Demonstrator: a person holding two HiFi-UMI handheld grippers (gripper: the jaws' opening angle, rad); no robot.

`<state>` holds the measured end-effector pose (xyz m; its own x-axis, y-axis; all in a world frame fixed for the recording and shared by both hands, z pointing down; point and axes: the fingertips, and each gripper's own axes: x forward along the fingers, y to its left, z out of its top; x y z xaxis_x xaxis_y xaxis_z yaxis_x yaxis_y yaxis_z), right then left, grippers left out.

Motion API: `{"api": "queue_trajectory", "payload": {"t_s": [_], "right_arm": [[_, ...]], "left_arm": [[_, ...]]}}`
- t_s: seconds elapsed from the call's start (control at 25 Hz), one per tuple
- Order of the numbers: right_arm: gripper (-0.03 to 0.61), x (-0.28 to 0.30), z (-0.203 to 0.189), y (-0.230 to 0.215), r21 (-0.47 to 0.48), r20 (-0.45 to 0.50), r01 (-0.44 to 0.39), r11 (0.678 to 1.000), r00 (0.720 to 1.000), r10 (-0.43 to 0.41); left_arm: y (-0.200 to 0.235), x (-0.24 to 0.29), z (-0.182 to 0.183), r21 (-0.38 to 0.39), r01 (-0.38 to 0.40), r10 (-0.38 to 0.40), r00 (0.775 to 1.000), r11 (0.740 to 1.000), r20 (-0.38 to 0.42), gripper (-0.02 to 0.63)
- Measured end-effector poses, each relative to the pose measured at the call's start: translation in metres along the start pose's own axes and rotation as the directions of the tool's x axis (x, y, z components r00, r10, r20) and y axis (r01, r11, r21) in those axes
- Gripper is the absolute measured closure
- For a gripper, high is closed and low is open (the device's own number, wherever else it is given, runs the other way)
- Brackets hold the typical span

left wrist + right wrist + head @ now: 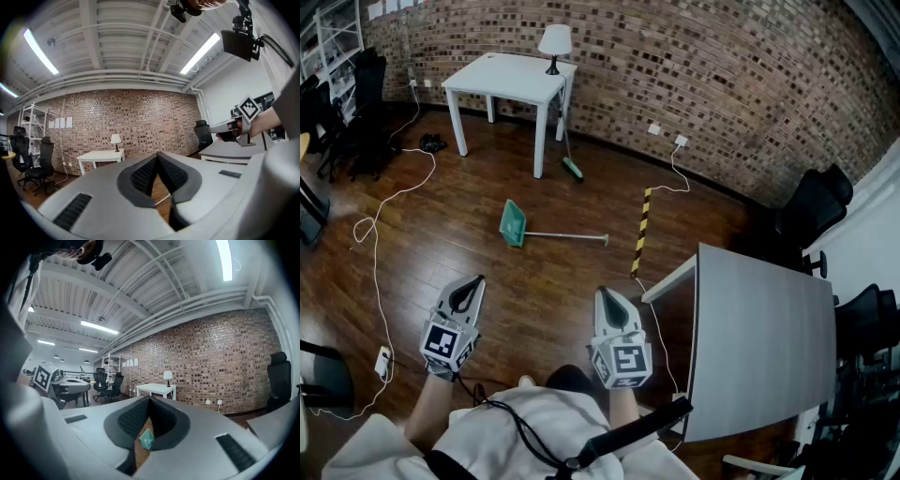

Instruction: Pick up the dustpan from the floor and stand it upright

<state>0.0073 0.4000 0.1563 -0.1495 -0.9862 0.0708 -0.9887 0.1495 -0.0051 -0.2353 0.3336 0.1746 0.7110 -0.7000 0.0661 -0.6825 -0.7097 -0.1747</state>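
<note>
Left gripper jaws together, right gripper jaws together, green dustpan lying on floor

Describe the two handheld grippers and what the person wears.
Both are light grey, wedge-shaped shells: left gripper, right gripper. Each has black ribbed pads and a cube with black-and-white square markers. A black cable runs over the person's white shirt.
</note>
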Motion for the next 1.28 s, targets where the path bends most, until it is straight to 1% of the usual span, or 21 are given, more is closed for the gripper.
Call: {"api": "queue_trajectory", "payload": {"t_s": [0.12, 0.28, 0.44, 0.56, 0.68, 0.76, 0.92, 1.0, 1.08, 1.16, 1.28], "right_arm": [[0.592, 0.011, -0.006, 0.001, 0.006, -0.006, 0.011, 1.0, 1.0, -0.011], [0.592, 0.035, -0.006, -0.012, 0.009, 0.006, 0.021, 1.0, 1.0, -0.021], [0.592, 0.074, -0.005, -0.032, 0.017, 0.038, 0.017, 1.0, 0.999, -0.017], [0.592, 0.114, -0.013, -0.061, 0.012, 0.027, 0.01, 1.0, 1.0, -0.011], [0.592, 0.161, -0.015, -0.095, -0.057, -0.022, -0.002, 0.998, 1.0, 0.001], [0.592, 0.193, -0.006, -0.122, -0.078, -0.031, -0.022, 0.997, 0.999, 0.019], [0.592, 0.251, 0.018, -0.181, -0.081, -0.003, -0.049, 0.995, 0.999, 0.049], [0.592, 0.274, 0.024, -0.206, -0.09, 0.017, -0.054, 0.995, 0.998, 0.055], [0.592, 0.297, 0.031, -0.224, -0.076, 0.031, -0.056, 0.996, 0.998, 0.058], [0.592, 0.316, 0.036, -0.236, -0.063, 0.056, -0.05, 0.997, 0.997, 0.053], [0.592, 0.338, 0.037, -0.242, -0.054, 0.06, -0.041, 0.998, 0.997, 0.044]], "left_arm": [[0.013, 0.006, -0.005, -0.012, -0.004, 0.004, 1.0, 1.0, -0.005, 0.604], [0.026, 0.025, -0.009, -0.007, -0.005, 0.005, 1.0, 1.0, 0.007, 0.603], [0.047, 0.06, -0.021, -0.017, -0.012, 0.012, 1.0, 1.0, -0.026, 0.604], [0.062, 0.104, -0.026, -0.012, -0.017, 0.017, 0.999, 1.0, -0.044, 0.604], [0.081, 0.161, -0.024, -0.015, -0.048, 0.048, 0.998, 0.999, -0.052, 0.604], [0.095, 0.204, -0.014, -0.013, -0.072, 0.071, 0.996, 0.997, -0.047, 0.604], [0.126, 0.283, 0.006, -0.022, -0.118, 0.117, 0.993, 0.993, -0.026, 0.603], [0.139, 0.308, 0.013, -0.019, -0.143, 0.143, 0.989, 0.989, -0.022, 0.603], [0.152, 0.328, 0.018, -0.004, -0.163, 0.163, 0.986, 0.987, -0.038, 0.603], [0.163, 0.342, 0.019, -0.001, -0.175, 0.175, 0.983, 0.985, -0.05, 0.603], [0.173, 0.352, 0.012, -0.012, -0.177, 0.176, 0.982, 0.984, -0.063, 0.603]]}}
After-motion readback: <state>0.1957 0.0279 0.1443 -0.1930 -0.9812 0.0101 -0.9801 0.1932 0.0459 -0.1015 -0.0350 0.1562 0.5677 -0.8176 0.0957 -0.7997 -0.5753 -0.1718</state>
